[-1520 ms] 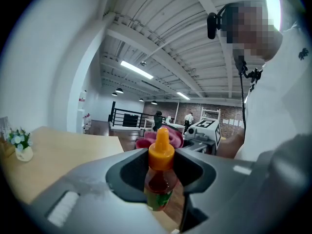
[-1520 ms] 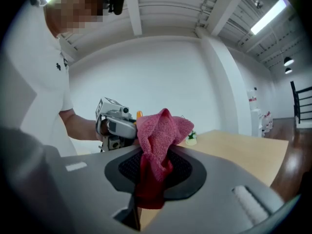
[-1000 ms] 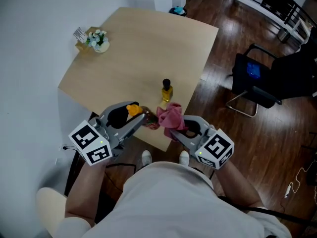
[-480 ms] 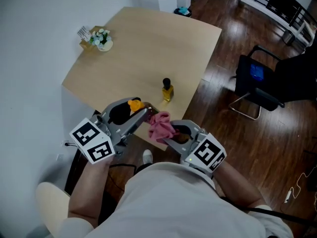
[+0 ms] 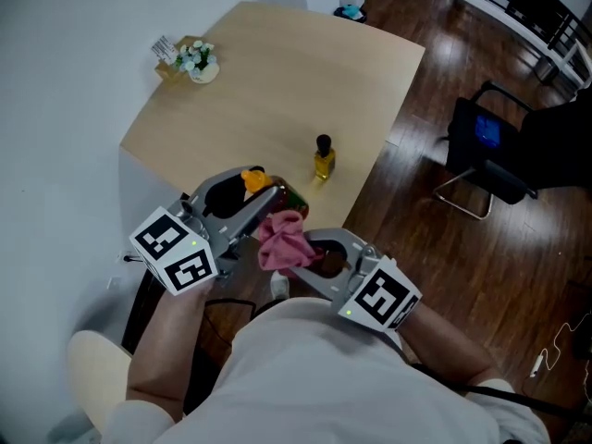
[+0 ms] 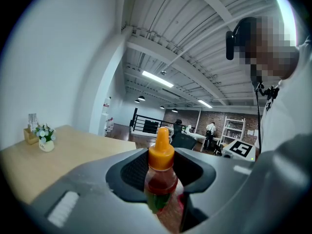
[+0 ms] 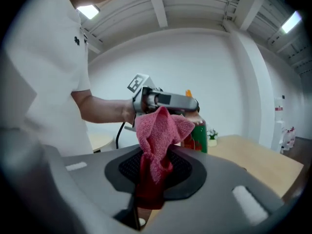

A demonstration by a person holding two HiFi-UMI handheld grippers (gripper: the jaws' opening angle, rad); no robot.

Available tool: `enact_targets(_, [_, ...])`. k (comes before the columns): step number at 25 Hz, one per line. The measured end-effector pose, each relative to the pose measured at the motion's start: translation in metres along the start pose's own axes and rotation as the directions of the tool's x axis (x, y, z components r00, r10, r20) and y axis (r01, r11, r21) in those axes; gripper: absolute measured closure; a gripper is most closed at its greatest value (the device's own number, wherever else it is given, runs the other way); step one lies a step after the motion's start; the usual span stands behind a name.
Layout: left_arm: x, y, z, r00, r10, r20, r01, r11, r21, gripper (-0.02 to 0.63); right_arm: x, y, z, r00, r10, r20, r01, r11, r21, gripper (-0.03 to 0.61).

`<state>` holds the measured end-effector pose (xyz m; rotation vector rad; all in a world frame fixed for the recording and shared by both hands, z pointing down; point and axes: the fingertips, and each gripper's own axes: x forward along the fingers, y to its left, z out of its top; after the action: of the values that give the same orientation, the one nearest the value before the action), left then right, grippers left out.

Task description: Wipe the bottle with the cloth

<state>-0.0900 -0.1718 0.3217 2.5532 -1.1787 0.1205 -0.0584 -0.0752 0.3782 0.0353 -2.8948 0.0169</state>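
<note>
The orange-capped clear bottle of red sauce [image 6: 161,177] is clamped in our left claw [image 5: 262,203], held over the near edge of the light wooden desk [image 5: 268,81]. Our right claw [image 7: 153,174] is closed on the pink terry cloth [image 7: 158,130], whose loose end is up against the bottle's side.

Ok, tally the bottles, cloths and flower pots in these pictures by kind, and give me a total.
Bottles: 2, the orange-capped bottle and the black-capped bottle
Cloths: 1, the pink cloth
Flower pots: 1, the flower pot
Total: 4
</note>
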Motion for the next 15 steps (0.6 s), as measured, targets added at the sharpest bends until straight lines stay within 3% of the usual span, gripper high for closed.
enact_targets(4, [-0.006,-0.002,0.002,1.0,-0.021,0.016,0.021,1.0,-0.015,0.454,0.026,-0.004,0.007,1.0,-0.015,0.015,0.015,1.0,0.005,0.488])
enact_targets(15, [-0.043,0.01,0.016,0.997,-0.049,0.06,0.049,0.999,-0.009,0.454,0.04,-0.019,-0.091,0.984,-0.048,-0.173,0.081,0.979,0.189,0.488])
